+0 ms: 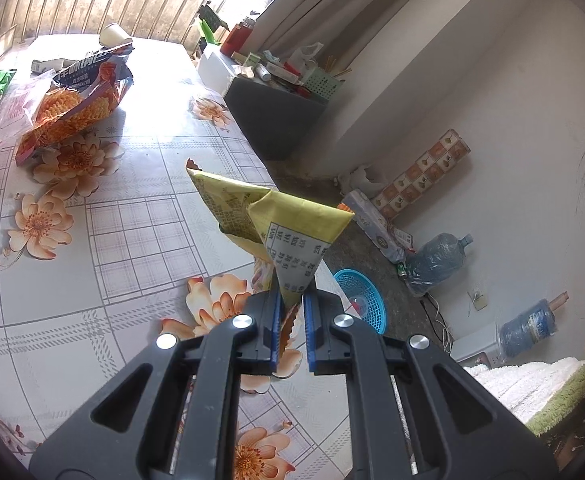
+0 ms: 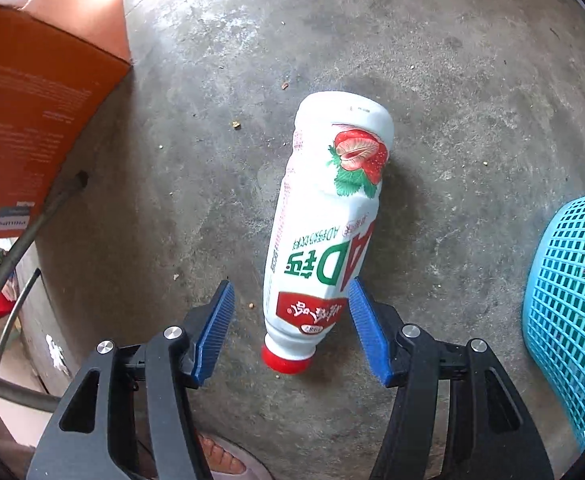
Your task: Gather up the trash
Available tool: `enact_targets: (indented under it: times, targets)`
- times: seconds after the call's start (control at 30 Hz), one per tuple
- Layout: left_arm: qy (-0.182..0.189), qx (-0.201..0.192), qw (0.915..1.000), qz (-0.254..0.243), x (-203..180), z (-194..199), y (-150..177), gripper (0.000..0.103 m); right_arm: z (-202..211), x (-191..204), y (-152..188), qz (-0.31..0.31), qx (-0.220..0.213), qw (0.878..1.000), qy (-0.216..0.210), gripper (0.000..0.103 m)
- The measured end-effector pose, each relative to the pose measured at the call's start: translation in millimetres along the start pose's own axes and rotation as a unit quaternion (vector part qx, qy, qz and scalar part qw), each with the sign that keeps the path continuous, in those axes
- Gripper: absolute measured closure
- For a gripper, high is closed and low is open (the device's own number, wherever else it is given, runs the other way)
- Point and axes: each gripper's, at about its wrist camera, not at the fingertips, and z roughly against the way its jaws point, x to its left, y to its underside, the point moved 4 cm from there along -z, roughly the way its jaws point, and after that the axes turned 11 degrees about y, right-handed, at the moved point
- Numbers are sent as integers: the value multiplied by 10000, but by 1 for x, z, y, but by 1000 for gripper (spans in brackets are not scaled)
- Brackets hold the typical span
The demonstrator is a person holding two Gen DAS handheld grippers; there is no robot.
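A folded yellow paper wrapper (image 1: 276, 224) is pinched in the left gripper (image 1: 291, 320) above the desk (image 1: 132, 240) edge, while the downward-pointed right gripper (image 2: 292, 320) is spread open around a white plastic bottle (image 2: 324, 232) lying on the floor (image 2: 452, 80).

One bottle (image 2: 324, 232), one basket (image 2: 572, 300), one wrapper (image 1: 276, 224)

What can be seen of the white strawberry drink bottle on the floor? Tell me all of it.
The white bottle is plastic by its look, with a red cap, a strawberry picture, green lettering and a red label panel. Its body looks dented. It lies on its side on the grey concrete floor, cap toward the camera, base away. The right claw is open and straddles its neck end: one blue finger stands clear of it, the other sits right at its edge. A blue mesh basket stands apart, beside it.
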Motion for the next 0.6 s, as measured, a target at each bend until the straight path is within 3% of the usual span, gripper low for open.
enact_targets:
  times: [0.13, 0.2, 0.37, 0.6]
  targets:
    - [-101, -46, 9999, 91, 11, 3, -4, 95, -19, 0, -11, -407, 155, 9987, 282, 45]
    - [-112, -68, 9998, 141, 16, 3, -6, 95, -23, -3, -12, -578, 208, 9978, 247, 53]
    - [-84, -70, 9997, 221, 24, 3, -4, 95, -26, -17, -12, -1069, 346, 9935, -196, 55]
    - [-12, -117, 9998, 136, 15, 6, -4, 95, -13, -33, 8, -1131, 340, 9919, -464, 58]
